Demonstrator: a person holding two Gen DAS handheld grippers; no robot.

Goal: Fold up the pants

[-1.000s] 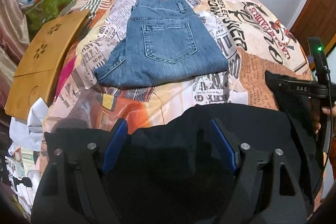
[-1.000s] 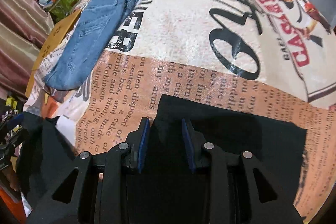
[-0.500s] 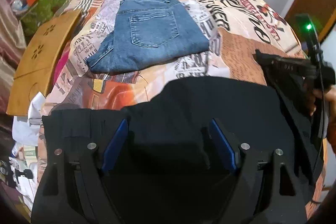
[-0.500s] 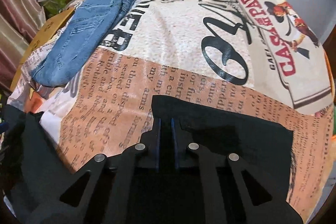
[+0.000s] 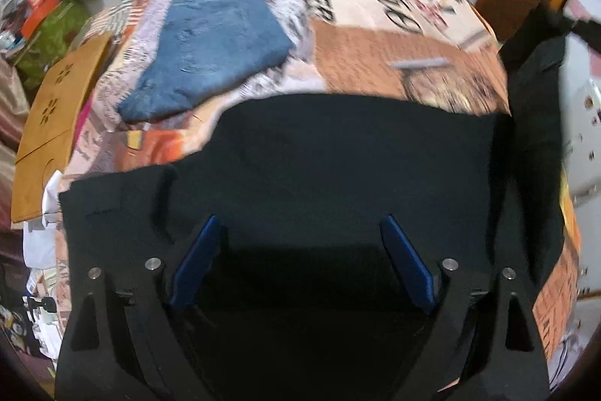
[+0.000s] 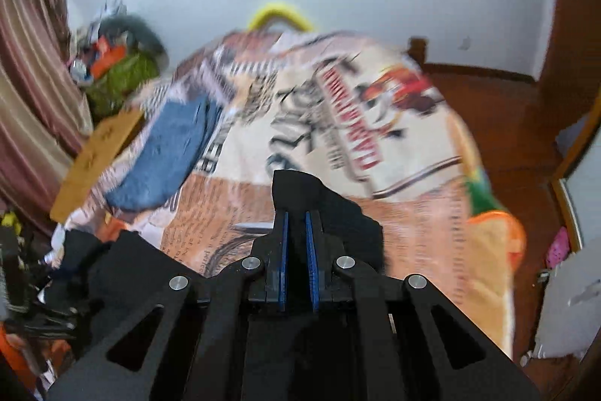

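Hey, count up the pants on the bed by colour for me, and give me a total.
Black pants: 1, partly lifted, an end pinched in the right gripper
Blue jeans: 1, folded, lying on the printed bedspread
Total: 2

I can't read anything here — the lettering printed on the bedspread is too blurred to make out.

Open printed bedspread lies clear across the bed's middle and right. Folded blue jeans block the far left; black pants cover the near edge.
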